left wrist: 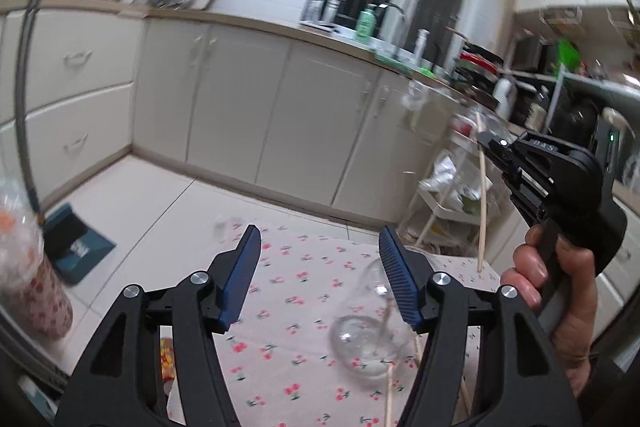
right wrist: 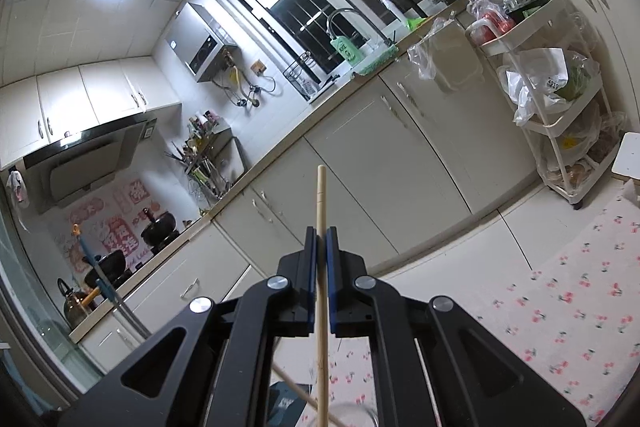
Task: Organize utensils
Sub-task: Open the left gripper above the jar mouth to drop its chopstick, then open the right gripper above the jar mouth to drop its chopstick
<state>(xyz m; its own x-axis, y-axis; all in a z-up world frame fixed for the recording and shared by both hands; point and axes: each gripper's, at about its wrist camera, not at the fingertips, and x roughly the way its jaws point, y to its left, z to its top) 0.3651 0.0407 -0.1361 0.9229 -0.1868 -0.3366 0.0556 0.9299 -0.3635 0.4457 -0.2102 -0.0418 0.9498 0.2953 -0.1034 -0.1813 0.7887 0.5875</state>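
My left gripper is open and empty, above a table with a cherry-print cloth. A clear glass stands on the cloth under my right finger, with a wooden chopstick leaning in it. My right gripper is shut on a wooden chopstick, held roughly upright; in the left wrist view that gripper is at the right, raised above the table, with the chopstick hanging down from it. Another chopstick and the glass rim show at the bottom of the right wrist view.
Cream kitchen cabinets and a counter with a sink run behind the table. A white trolley full of bags stands at the right. A dustpan lies on the floor. A cherry-print cup stands at the far left.
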